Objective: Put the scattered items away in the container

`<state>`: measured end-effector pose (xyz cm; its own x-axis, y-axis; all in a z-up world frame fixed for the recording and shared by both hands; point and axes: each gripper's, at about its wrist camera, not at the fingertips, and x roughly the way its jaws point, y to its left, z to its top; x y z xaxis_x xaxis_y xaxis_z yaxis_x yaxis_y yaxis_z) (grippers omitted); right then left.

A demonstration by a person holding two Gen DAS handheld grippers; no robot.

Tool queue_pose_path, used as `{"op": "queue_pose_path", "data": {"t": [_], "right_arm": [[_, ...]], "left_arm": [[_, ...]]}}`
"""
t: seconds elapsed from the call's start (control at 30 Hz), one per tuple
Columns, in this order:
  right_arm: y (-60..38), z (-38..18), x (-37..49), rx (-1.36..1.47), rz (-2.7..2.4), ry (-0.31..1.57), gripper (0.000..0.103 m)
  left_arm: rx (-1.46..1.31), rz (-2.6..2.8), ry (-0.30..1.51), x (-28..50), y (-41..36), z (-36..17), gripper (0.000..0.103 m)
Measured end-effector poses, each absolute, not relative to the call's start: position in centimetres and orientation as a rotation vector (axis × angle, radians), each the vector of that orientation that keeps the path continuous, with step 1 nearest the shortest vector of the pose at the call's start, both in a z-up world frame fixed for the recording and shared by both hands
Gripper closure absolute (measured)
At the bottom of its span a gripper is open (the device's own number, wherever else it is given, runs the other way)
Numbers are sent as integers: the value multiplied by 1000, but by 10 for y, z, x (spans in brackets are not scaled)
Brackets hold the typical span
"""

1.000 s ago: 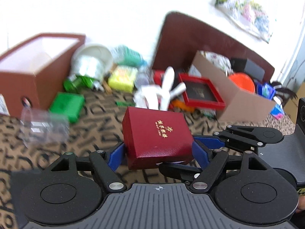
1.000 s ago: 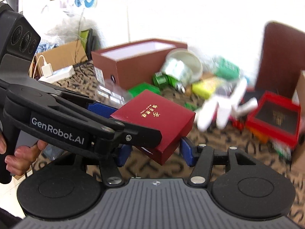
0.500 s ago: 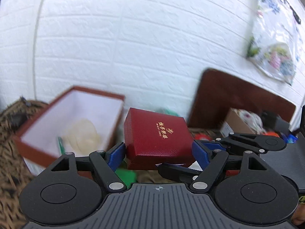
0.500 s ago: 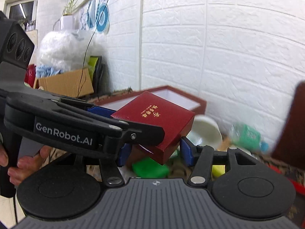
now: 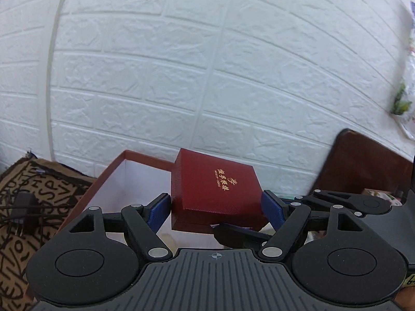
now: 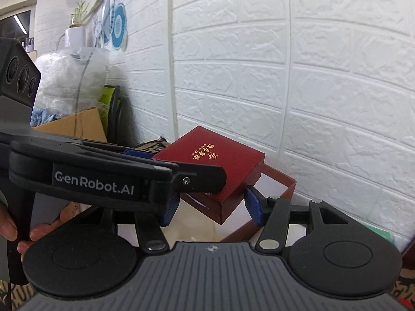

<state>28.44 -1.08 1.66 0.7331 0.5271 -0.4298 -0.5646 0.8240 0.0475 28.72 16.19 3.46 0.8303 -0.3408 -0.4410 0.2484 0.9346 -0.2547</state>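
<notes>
A dark red gift box with gold lettering hangs in the air, held from two sides. My left gripper is shut on it, blue pads pressing its left and right faces. My right gripper is shut on the same red box, and one of its black fingers reaches under the box. The left gripper's arm crosses in front in the right wrist view. Below and behind the box stands the open brown container with a white inside, its far rim showing.
A white brick wall rises close behind the container. The letter-patterned cloth carries a black adapter with a cable. A dark brown board stands at the right. A cardboard box and a plastic bag lie far left.
Both grippers have carried the red box up and to the left, away from the cluttered cloth to above the brown container. Their hold on the box is the same.
</notes>
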Motion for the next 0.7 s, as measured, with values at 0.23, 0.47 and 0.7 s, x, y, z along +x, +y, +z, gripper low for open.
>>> {"op": "queue_pose_path", "data": {"t": [0.23, 0.47, 0.7], "right_arm": [[6, -11, 339, -57, 598, 546, 42], [25, -21, 365, -57, 609, 580, 42], [40, -17, 364, -129, 598, 530, 7]], "left_arm": [[-194, -287, 577, 342, 179, 4, 26], [-259, -246, 628, 372, 201, -4, 20], [-290, -192, 684, 376, 202, -4, 0]]}}
